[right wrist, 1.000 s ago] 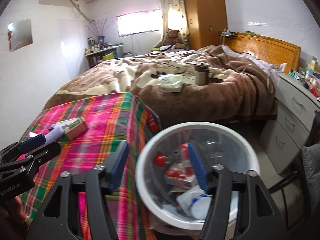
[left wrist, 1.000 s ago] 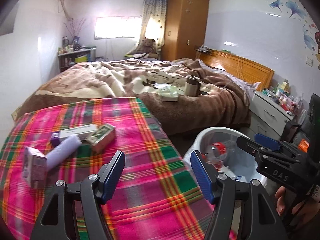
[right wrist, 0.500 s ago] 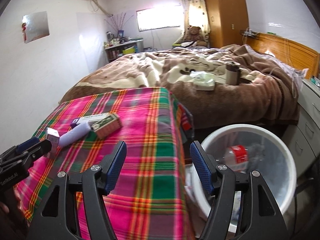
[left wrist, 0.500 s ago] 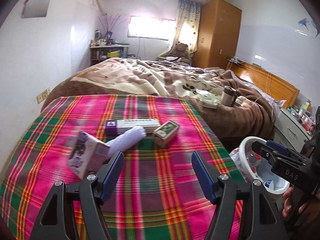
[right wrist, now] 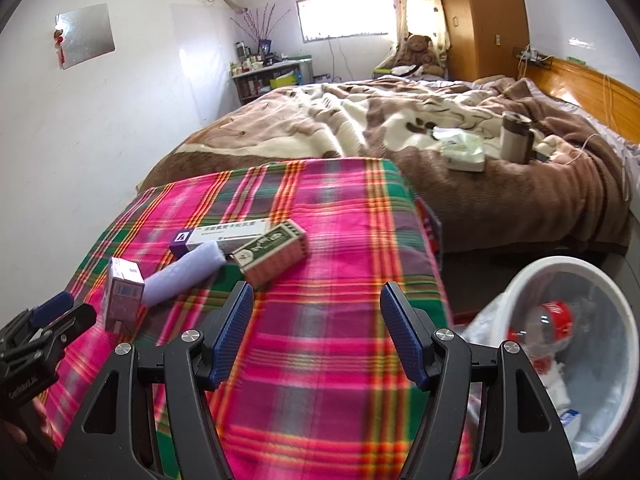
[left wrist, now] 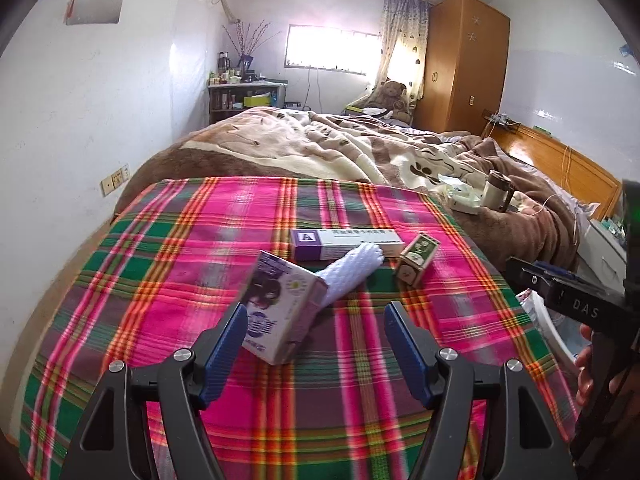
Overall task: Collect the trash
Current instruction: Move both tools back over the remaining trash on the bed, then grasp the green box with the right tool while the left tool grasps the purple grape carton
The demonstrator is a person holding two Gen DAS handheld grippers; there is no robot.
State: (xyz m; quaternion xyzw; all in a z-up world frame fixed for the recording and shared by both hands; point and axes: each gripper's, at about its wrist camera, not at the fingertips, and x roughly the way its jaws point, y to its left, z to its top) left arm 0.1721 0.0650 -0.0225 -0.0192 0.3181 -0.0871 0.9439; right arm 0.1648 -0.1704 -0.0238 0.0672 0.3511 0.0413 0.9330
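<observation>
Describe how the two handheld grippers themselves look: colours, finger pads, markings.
Both are matte black, angular frames with cut-out openings and silver screw heads. The left gripper and right gripper each carry two ribbed blue finger pads. Seen side-on, the right one shows white "DAS" lettering; a bare hand grips its handle.

boxes (left wrist: 348,250) on cloth (left wrist: 160,264) — bin (right wrist: 624,320) right

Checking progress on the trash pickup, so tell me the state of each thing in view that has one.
left gripper: jaws open, empty
right gripper: jaws open, empty
purple carton: on the cloth, tilted
white roll: lying flat
long purple-and-white box: lying flat
green box: on its side
trash bin: open, partly filled
mug: upright on the bed
</observation>
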